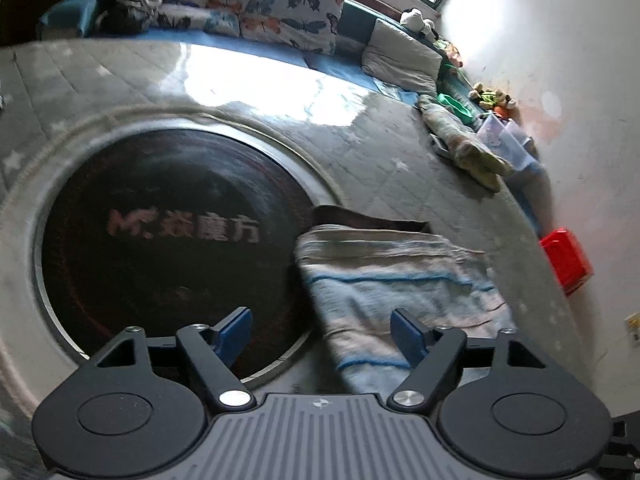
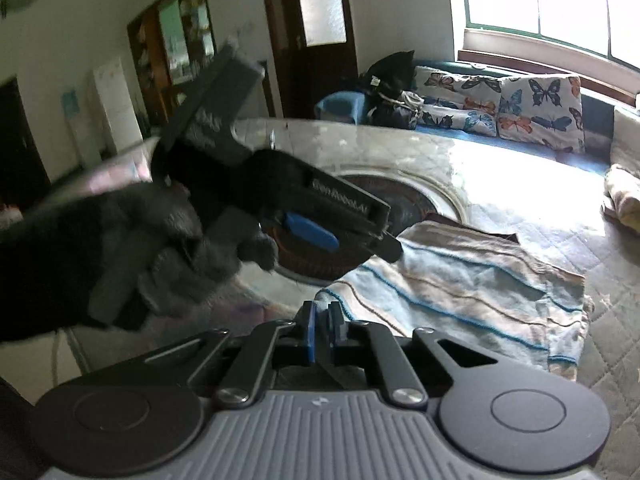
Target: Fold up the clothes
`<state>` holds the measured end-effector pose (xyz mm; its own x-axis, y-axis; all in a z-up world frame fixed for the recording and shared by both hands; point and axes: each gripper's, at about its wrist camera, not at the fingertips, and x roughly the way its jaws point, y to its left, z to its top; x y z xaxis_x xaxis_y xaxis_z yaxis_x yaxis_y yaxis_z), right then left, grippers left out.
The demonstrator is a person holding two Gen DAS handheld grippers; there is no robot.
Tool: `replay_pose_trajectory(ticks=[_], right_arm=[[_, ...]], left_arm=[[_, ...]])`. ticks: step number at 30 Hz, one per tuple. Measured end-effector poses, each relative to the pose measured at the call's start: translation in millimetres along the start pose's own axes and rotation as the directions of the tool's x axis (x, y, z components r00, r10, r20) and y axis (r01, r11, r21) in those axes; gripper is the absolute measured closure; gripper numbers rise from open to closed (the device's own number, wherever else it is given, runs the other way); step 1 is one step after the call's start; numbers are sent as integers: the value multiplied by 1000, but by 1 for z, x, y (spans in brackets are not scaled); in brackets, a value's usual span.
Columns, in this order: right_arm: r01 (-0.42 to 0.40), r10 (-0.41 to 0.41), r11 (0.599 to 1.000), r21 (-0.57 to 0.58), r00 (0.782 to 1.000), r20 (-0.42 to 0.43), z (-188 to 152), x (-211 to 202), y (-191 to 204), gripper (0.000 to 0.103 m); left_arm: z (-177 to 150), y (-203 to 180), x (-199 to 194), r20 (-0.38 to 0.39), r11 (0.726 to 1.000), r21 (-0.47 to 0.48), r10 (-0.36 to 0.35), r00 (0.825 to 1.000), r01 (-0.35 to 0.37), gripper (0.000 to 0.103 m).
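A folded striped cloth, cream with blue and brown stripes (image 1: 400,280), lies flat on the quilted grey table cover (image 1: 380,152), beside a round dark inset with a logo (image 1: 168,240). My left gripper (image 1: 322,330) is open, its blue pads apart, hovering above the cloth's near edge and the inset. In the right wrist view the same cloth (image 2: 460,288) lies ahead; my right gripper (image 2: 322,334) is shut with nothing between the pads, above the cloth's near corner. The left gripper (image 2: 320,232), held by a gloved hand, shows at the left there.
Butterfly-print cushions (image 1: 296,12) and a grey pillow (image 1: 400,56) line the window bench. A crumpled greenish garment (image 1: 464,140) and clear plastic boxes (image 1: 508,140) lie at the table's far right. A red bin (image 1: 566,260) stands by the wall. A dark door (image 2: 312,36) is behind.
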<state>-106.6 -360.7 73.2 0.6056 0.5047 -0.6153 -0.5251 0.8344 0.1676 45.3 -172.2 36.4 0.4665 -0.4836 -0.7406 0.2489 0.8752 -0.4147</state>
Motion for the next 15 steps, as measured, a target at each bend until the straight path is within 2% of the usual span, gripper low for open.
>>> replay_pose_trajectory(ticks=[2, 6, 10, 12, 15], right_arm=[[-15, 14, 1000, 19, 1000, 18, 2, -7, -3, 98], [-52, 51, 998, 28, 998, 32, 3, -10, -4, 98], [-67, 67, 998, 21, 998, 16, 1, -5, -3, 95], [-70, 69, 996, 46, 997, 28, 2, -7, -10, 92], [-60, 55, 994, 90, 997, 56, 3, -15, -22, 92]], left_arm=[[-1, -2, 5, -20, 1000, -21, -22, 1000, 22, 36], [-5, -3, 14, -60, 996, -68, -69, 996, 65, 58], [-6, 1, 15, -61, 995, -82, -70, 996, 65, 78], [-5, 4, 14, -58, 994, -88, -74, 996, 69, 83], [-7, 2, 14, -55, 995, -73, -69, 996, 65, 85]])
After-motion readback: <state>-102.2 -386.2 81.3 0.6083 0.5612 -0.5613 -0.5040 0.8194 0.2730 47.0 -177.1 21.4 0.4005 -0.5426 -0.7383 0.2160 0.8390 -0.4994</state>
